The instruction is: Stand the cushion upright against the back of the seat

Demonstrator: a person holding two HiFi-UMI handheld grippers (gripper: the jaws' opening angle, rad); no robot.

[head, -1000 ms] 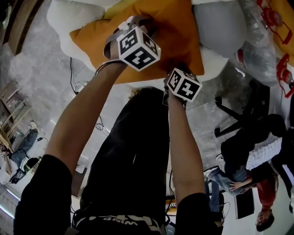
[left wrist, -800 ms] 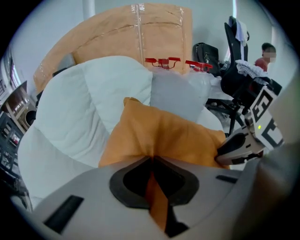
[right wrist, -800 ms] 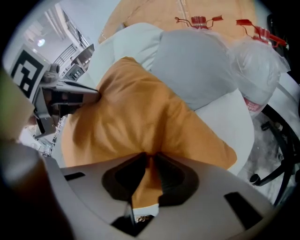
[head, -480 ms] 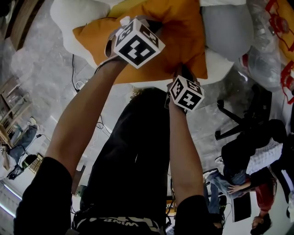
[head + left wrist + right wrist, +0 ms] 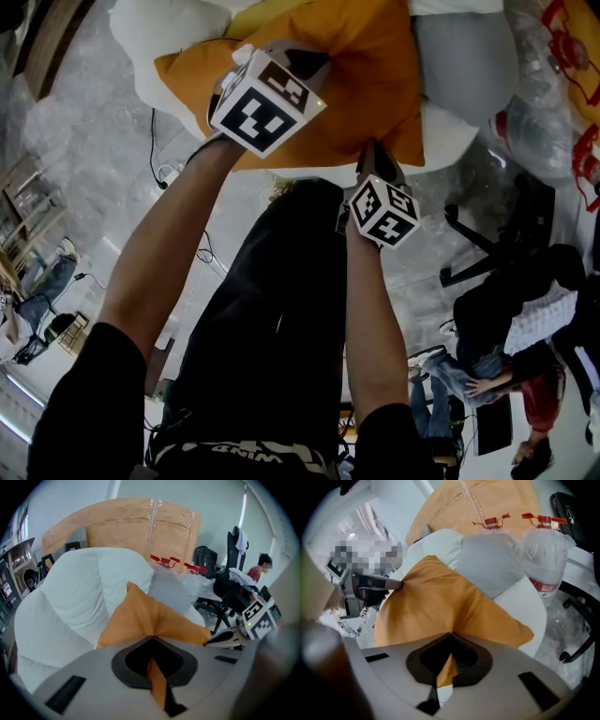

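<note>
The white seat carries the orange cushion, which lies slanted on it just beside a grey cushion, with its far corner toward the seat's puffed back and its near edge at the seat's front. The left gripper has its jaws clenched on a fold of that near edge toward the left corner. The right gripper has its jaws clenched on the same edge further right.
</note>
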